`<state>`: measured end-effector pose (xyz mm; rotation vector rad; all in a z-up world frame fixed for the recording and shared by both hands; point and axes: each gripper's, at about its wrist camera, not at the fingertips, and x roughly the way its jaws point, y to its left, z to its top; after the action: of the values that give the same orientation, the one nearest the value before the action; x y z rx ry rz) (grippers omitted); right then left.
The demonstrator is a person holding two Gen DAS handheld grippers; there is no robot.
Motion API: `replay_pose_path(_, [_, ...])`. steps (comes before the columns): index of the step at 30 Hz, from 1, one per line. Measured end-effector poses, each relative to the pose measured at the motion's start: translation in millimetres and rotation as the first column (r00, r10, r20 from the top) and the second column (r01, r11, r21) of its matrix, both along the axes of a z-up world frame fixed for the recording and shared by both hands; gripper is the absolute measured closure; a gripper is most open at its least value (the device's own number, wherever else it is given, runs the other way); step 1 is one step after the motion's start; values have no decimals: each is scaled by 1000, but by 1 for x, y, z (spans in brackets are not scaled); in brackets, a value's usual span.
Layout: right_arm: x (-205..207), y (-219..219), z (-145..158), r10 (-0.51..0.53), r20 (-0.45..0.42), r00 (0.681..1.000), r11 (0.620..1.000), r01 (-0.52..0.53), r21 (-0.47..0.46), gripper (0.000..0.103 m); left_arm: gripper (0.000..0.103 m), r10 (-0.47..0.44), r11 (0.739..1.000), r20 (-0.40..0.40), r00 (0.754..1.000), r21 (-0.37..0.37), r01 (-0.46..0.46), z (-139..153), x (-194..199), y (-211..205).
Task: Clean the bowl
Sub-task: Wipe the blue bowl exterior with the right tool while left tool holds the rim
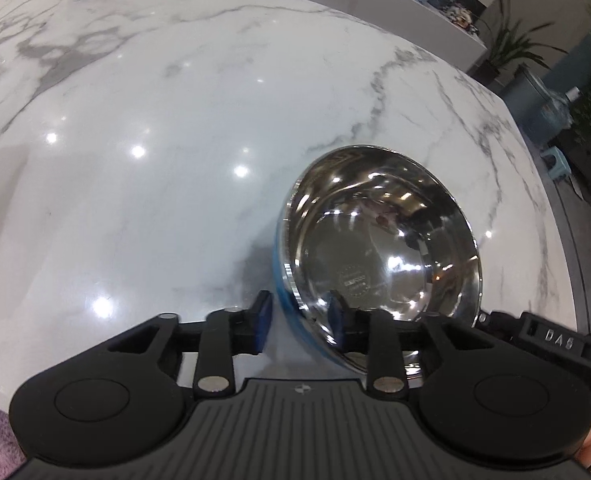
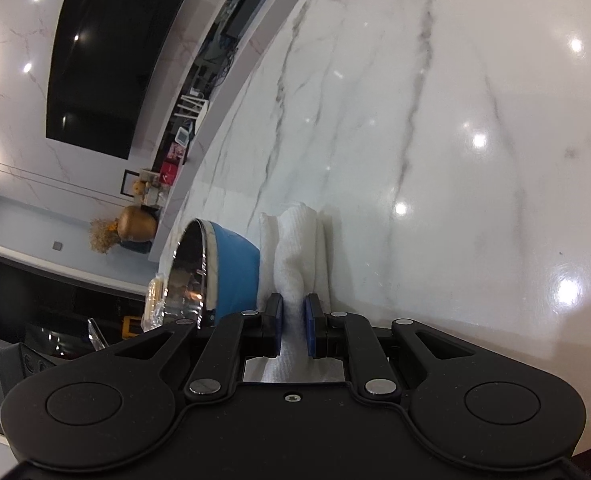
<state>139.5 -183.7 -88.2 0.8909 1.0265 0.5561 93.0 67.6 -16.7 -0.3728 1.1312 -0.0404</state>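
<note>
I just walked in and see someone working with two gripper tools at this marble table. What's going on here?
A person is set to wipe out a bowl. The left gripper straddles the near rim of the steel, blue-sided bowl, one pad outside and one inside, with a visible gap, so it is open and not clamped. The right gripper is shut on a white cloth, beside the bowl on the marble table. The cloth is not yet inside the bowl.

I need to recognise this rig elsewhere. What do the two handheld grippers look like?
Both the left gripper and right gripper are matte black, with blue finger pads, silver pivot pins, round side discs and linkage arms. The left body is ribbed.
</note>
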Motion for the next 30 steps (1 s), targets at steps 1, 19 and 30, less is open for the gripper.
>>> replay_pose_path(1, [1,-1,2,-2,5,1000,1000,2,4,92,84,-6,1000,2,1000,9,6,0,1,0])
replay_pose_path(19, [7,-20,16,5,31,1000,999,-6,34,92,91,-31,999,13,999,44,31,3,6,2])
replay_pose_path(30, [-1,-7,-4,21,-16,1000,1000,-21,-11,92,81,14,1000,0,1000,27,-14,2,2,10])
